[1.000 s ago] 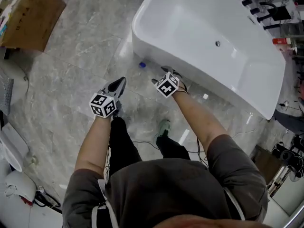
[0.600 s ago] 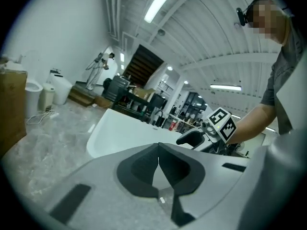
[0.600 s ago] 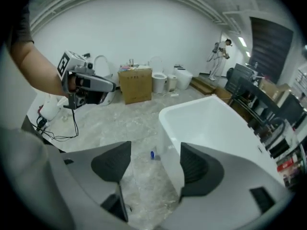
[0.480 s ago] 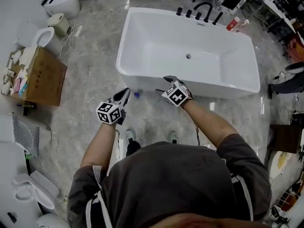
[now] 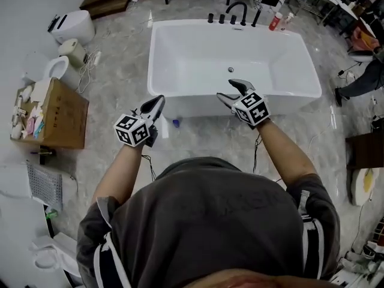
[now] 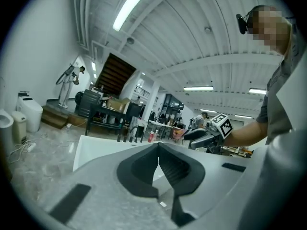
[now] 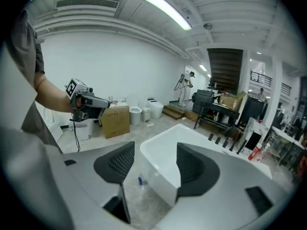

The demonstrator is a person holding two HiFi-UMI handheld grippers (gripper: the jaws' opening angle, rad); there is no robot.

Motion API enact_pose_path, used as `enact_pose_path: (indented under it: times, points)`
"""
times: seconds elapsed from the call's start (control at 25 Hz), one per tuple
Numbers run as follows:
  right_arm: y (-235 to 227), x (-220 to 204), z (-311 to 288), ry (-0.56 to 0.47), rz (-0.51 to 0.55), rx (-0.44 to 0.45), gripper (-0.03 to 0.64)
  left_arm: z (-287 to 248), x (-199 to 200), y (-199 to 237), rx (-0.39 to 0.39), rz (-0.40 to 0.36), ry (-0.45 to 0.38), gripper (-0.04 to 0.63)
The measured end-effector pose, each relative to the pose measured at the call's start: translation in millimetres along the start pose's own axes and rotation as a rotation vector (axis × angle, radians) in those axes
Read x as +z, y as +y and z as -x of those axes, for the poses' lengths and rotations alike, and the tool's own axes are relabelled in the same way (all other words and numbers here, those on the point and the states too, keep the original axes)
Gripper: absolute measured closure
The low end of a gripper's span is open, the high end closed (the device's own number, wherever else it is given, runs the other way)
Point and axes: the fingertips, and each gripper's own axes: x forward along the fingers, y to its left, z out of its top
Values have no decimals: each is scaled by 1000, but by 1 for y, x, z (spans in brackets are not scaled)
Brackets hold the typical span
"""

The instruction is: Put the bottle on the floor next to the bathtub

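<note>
Bottle [image 5: 176, 123] (blue cap) lies on floor [image 5: 120, 71], just beside bathtub [image 5: 198, 108] front wall. L gripper [image 5: 158, 101]: jaws together, nothing in them. R gripper [image 5: 226, 89]: jaws apart, have just been closing a bit, nothing between them. Print on cardboard box [image 5: 60, 116] too small to read.

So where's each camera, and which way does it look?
Head view: on the person's head, looking steeply down at bathtub, bottle, left gripper, right gripper, forearms.
Left gripper view: on the left gripper, facing level across the bathtub; its shut jaws show.
Right gripper view: on the right gripper, tilted down at the bottle; its empty jaws, just closing slightly, show.
All three share the bathtub.
</note>
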Motion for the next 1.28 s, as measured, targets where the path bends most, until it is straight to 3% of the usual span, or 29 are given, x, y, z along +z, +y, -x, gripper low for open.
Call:
enact_pose_path:
  times: [0.36,0.68,0.8,1.28]
  points:
    - [-24,10,107,-215,-181,-29,397,-2,53,-60,5,-73,-48,589]
    - [-48,3,157,-393,-242,-12,555,0,60,-98,40,-77,-102,590]
    - [-42,-4,151,-400,-249,38,623,4,53,-103,51,-84,-114,591]
    - [-36,-5,117,-350,-235,75,624,-1,40,-88,68,-46,-114,591]
